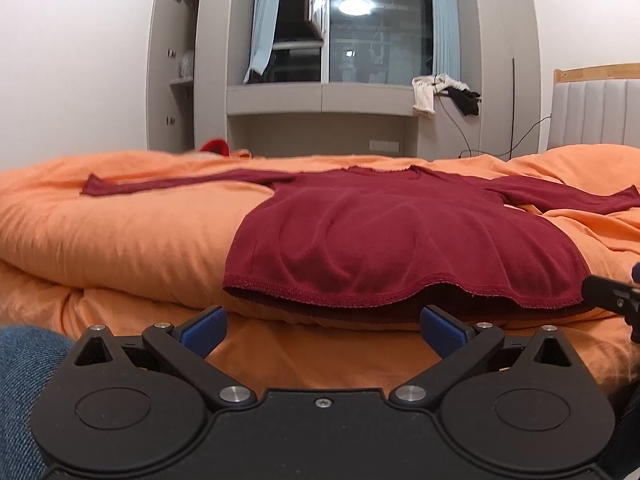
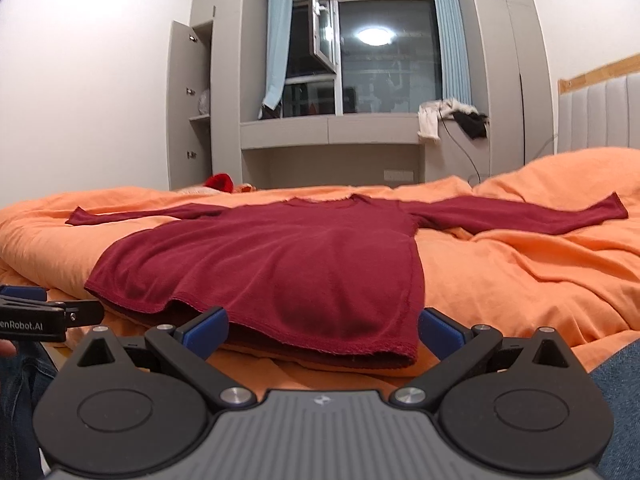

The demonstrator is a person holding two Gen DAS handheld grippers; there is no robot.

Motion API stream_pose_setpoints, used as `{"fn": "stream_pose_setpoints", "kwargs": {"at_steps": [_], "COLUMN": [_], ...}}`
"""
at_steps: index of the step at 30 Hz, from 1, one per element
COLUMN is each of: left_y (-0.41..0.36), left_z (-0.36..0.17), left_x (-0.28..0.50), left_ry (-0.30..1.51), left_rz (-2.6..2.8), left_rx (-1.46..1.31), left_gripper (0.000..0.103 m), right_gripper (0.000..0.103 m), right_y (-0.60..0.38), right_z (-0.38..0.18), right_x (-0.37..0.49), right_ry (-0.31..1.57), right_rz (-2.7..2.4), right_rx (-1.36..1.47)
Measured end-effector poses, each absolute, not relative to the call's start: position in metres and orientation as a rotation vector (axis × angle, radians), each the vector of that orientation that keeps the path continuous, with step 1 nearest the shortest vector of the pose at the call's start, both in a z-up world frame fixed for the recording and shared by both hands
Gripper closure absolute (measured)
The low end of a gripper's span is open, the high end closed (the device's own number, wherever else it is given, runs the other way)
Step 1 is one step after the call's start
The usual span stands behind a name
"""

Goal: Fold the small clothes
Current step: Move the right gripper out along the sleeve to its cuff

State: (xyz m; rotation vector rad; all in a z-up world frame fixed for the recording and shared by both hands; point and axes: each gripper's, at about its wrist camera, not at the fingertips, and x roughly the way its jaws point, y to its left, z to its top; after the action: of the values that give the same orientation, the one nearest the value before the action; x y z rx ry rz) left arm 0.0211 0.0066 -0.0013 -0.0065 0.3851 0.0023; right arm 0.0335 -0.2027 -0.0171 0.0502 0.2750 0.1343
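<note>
A dark red long-sleeved top (image 1: 400, 236) lies flat on the orange quilt (image 1: 120, 232), hem toward me, both sleeves spread out to the sides. It also shows in the right wrist view (image 2: 280, 264). My left gripper (image 1: 322, 330) is open and empty, just short of the hem's left half. My right gripper (image 2: 322, 334) is open and empty, with the hem's right corner lying between its blue pads (image 2: 206, 334). The right gripper's tip shows at the right edge of the left wrist view (image 1: 612, 294).
The quilt (image 2: 520, 272) is rumpled and bulges on the right. A small red item (image 2: 220, 182) lies at the bed's far edge. Behind stand a grey window desk (image 2: 332, 132) with heaped clothes (image 2: 452, 118), an open cupboard and a padded headboard (image 2: 600, 116). My denim-clad knees flank the grippers.
</note>
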Motion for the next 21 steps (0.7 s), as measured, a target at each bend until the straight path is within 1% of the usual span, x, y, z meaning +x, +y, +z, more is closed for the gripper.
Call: {"fn": "stream_pose_setpoints", "kwargs": {"at_steps": [5, 9, 14, 21], "left_y": [0.013, 0.007, -0.005, -0.018], "left_z": [0.012, 0.030, 0.050, 0.074], "left_x": [0.039, 0.059, 0.100, 0.168], "left_ry": [0.437, 0.423, 0.452, 0.515], "left_rz": [-0.022, -0.023, 0.025, 0.023], "left_rx": [-0.042, 0.031, 0.099, 0.060], "left_gripper": [0.001, 0.001, 0.001, 0.001], "right_gripper": [0.000, 0.000, 0.000, 0.000], "right_y": [-0.219, -0.241, -0.266, -0.307], "right_z": [-0.005, 0.010, 0.034, 0.054], "right_x": [0.049, 0.073, 0.101, 0.147], "right_ry": [0.355, 0.427, 0.424, 0.446], "right_rz": [0.123, 0.070, -0.011, -0.073], "right_rx": [0.098, 0.078, 0.032, 0.062]}}
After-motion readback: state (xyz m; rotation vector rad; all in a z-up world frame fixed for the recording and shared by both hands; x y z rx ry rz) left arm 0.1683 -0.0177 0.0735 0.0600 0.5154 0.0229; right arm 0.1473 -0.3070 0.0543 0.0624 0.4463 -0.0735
